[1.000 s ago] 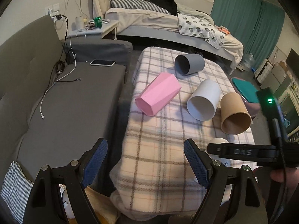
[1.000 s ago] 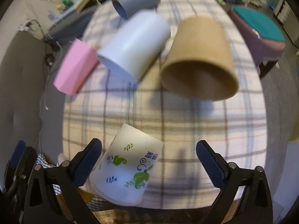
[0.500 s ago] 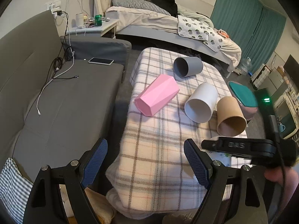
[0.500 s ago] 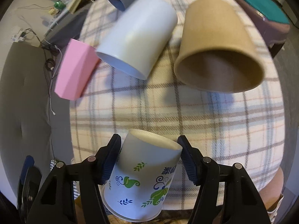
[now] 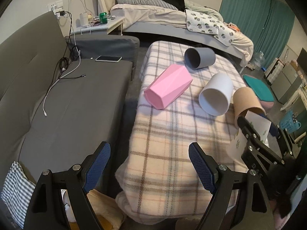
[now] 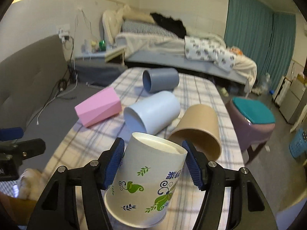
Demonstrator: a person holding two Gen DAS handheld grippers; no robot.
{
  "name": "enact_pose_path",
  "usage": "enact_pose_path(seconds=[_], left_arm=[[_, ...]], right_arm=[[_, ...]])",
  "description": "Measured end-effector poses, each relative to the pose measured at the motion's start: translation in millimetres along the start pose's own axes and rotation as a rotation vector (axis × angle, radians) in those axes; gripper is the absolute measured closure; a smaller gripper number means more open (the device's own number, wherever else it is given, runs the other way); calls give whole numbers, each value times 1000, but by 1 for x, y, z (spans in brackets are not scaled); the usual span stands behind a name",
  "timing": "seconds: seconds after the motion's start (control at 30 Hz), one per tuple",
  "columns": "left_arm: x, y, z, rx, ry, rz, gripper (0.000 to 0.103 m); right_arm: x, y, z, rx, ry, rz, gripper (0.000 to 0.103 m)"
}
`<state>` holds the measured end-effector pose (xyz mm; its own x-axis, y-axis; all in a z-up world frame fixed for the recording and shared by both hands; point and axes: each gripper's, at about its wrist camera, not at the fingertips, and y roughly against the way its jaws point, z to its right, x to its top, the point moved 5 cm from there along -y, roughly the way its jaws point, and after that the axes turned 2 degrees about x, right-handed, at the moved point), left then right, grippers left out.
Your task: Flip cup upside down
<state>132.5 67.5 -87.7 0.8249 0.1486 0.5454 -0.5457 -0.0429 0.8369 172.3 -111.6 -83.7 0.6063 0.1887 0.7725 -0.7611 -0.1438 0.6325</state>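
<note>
My right gripper [image 6: 153,163] is shut on a white paper cup with green and blue prints [image 6: 147,184]. It holds the cup above the near end of the plaid-covered table [image 6: 76,149], the cup's base towards the room and its wide mouth towards me. The held cup also shows at the right edge of the left wrist view [image 5: 255,128], inside the right gripper [image 5: 259,132]. My left gripper [image 5: 149,168] is open and empty above the table's near edge [image 5: 163,172].
Several cups lie on their sides on the table: pink faceted [image 5: 168,87], grey [image 5: 199,57], white [image 5: 216,94] and brown [image 5: 247,101]. A grey sofa [image 5: 67,105] with cables and a phone [image 5: 108,58] is left. A purple stool [image 6: 251,122] stands right.
My right gripper closed on the printed paper cup, lifted it off the table and tilted up from looking down at the table to facing the room. The left gripper stayed open, drawing back slightly.
</note>
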Motion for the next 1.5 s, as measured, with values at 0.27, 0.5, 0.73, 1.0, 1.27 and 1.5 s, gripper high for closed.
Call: enact_pose_path(seconds=[0.27, 0.5, 0.73, 1.0, 1.27, 1.5], left_arm=[[-4, -16, 0, 18, -5, -36, 16], [-6, -10, 9, 1, -27, -15, 16], [-9, 3, 15, 13, -64, 58, 16], [-12, 30, 15, 13, -65, 146, 16], [-18, 77, 20, -2, -48, 275, 16], [-39, 121, 40, -21, -67, 409, 16]], right_arm=[[-16, -15, -15, -29, 151, 84, 40], [-32, 3, -12, -27, 131, 30, 40], [-38, 10, -9, -6, 89, -2, 31], [-33, 39, -6, 28, 55, 51, 14], [-25, 97, 8, 46, 0, 139, 14], [-30, 139, 27, 69, -73, 164, 11]])
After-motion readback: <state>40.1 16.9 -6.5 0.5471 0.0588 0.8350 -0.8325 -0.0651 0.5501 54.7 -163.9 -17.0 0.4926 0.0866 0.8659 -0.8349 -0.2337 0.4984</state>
